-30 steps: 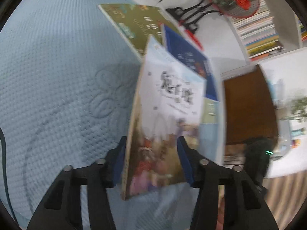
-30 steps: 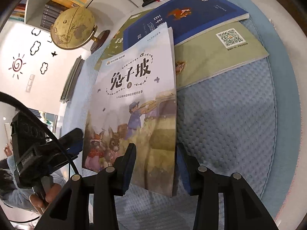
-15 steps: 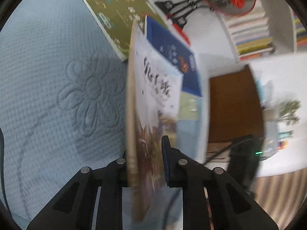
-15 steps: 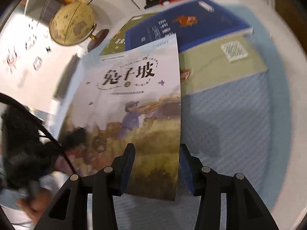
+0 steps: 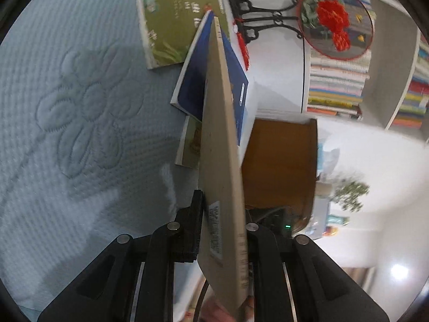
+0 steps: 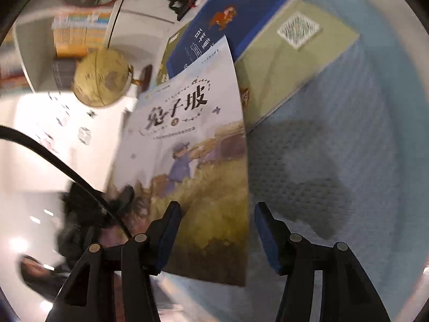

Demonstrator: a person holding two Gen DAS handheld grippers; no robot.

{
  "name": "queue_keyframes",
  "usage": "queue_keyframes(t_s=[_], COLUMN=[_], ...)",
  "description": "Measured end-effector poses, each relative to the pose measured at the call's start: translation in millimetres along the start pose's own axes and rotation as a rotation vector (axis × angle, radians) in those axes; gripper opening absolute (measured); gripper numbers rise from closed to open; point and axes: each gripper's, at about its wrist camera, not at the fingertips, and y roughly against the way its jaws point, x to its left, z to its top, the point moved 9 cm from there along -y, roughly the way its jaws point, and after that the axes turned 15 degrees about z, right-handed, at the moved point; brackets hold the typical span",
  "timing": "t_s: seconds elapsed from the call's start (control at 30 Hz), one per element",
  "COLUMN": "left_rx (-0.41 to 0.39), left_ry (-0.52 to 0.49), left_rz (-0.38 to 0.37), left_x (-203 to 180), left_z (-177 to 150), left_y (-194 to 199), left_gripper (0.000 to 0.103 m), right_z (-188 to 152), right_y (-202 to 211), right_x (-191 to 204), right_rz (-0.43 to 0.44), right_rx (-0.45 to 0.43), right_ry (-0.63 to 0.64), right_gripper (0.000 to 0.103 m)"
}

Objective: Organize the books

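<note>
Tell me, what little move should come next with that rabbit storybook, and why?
Probably draw the right gripper back, clear of the storybook. Its jaws are opening, with the book's edge between them but no pad pressing it, while the left gripper is clamped shut on the book's lower end, holding it on edge above the blue quilted mat. One grip seems enough to carry it.

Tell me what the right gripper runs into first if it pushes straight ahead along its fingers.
Probably the illustrated picture book held up on edge: its lower cover already lies between the right gripper's opening jaws, untouched by the pads. Beyond it lie the pale green book and the blue quilted mat; depth is uncertain.
</note>
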Motion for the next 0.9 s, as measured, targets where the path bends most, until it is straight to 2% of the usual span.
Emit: queue_keyframes(t_s=[0.07, 0.1, 0.17, 0.23, 0.3, 0.37, 0.53, 0.67, 0.8, 0.9], left_rx=[0.031, 0.038, 0.039, 0.016, -0.026, -0.064, -0.132, -0.182, -0.223, -0.254], left_ry=[0.059, 0.081, 0.099, 0.059, -0.050, -0.142, -0.330, -0.409, -0.441, -0.442], left_rz=[-0.038, -0.047, -0.039, 0.035, 0.199, 0.310, 0.474, 0.497, 0.469, 0.452], left_x=[8.3, 12.1, 19.2, 21.5, 24.7, 23.3, 17.2, 13.1, 13.9, 19.2], left_z=[-0.5, -1.1, -3.6, -2.9, -5.4, -10.0, -16.4, -7.7, 9.7, 28.7], left_y=[-3.6, -3.7, -3.8, -3.1, -1.2, 3.1, 18.8, 39.2, 74.9, 110.6], left_gripper=[0.011, 0.010, 0.010, 0.010, 0.013, 0.013, 0.013, 0.013, 0.013, 0.013], right_z=[6.6, 6.3, 3.4, -0.8, -4.3, -10.2, -32.4, -35.4, -43.5, -49.9], right_y=[-3.5, -6.6, -12.7, -15.0, -17.8, -25.4, -45.1, -58.2, -85.1, -113.7], right_x=[0.1, -0.5, 2.9, 9.2, 18.9, 26.7, 48.4, 59.6, 91.2, 121.7], right_rz=[0.082, 0.104, 0.113, 0.040, -0.077, -0.207, -0.392, -0.371, -0.431, -0.420], right_rx=[-0.048, -0.043, -0.031, -0.019, -0.016, 0.007, 0.056, 0.023, -0.003, -0.015], right_ry=[-0.005, -0.026, -0.021, 0.051, 0.177, 0.310, 0.546, 0.514, 0.621, 0.663], right_gripper=[0.055, 0.055, 0.045, 0.040, 0.037, 0.036, 0.036, 0.036, 0.036, 0.036])
